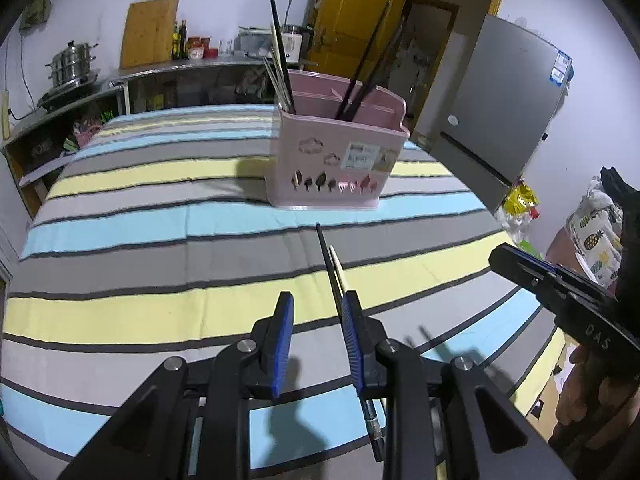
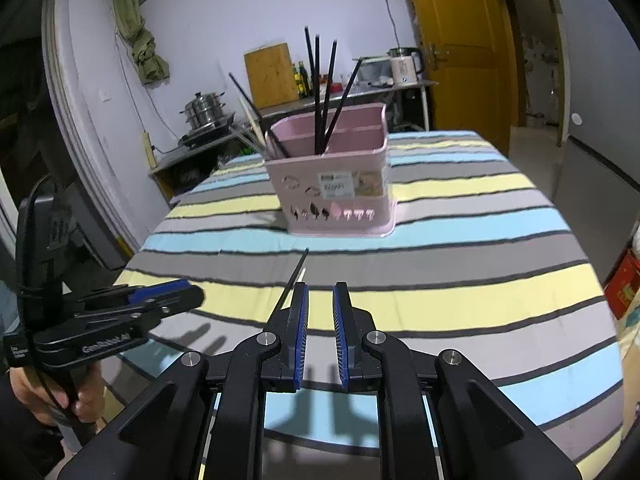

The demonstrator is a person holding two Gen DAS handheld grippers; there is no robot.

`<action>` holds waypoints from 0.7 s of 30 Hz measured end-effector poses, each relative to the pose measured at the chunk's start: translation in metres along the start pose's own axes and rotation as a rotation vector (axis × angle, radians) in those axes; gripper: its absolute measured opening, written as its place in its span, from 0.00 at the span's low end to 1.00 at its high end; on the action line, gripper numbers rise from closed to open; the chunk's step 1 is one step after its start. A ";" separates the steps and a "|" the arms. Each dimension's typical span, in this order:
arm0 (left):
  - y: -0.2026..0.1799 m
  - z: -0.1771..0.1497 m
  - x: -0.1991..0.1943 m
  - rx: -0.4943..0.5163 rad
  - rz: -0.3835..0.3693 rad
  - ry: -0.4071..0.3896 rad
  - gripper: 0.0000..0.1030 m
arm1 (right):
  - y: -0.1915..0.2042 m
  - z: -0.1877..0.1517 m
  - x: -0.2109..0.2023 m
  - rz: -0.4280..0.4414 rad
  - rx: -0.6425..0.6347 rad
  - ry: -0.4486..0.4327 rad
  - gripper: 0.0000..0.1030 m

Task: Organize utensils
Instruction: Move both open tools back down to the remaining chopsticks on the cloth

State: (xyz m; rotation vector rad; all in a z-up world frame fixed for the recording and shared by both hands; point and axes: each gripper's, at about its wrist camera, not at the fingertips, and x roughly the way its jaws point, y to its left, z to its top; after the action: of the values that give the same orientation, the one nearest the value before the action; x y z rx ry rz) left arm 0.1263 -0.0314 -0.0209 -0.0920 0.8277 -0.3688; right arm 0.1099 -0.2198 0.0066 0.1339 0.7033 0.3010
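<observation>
A pink utensil holder stands on the striped tablecloth, with several black and pale chopsticks upright in its compartments; it also shows in the right wrist view. A black chopstick and a pale chopstick lie on the cloth beside the right finger of my left gripper, which is open and low over the cloth. In the right wrist view the black chopstick lies just left of my right gripper, which is open and empty. Each gripper shows in the other's view.
The table carries a grey, blue and yellow striped cloth. A counter with a steel pot and bottles stands behind. A grey fridge and a yellow door are at the right.
</observation>
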 end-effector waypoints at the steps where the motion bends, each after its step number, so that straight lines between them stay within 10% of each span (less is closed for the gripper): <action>1: -0.001 -0.001 0.004 0.001 -0.001 0.011 0.25 | 0.000 -0.001 0.003 0.002 0.001 0.006 0.12; 21: -0.011 -0.006 0.061 0.021 0.011 0.140 0.25 | -0.021 -0.005 0.022 0.007 0.061 0.050 0.12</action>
State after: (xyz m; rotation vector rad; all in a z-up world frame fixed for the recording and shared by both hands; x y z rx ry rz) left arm 0.1566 -0.0633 -0.0653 -0.0421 0.9621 -0.3771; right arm 0.1272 -0.2330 -0.0157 0.1874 0.7621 0.2905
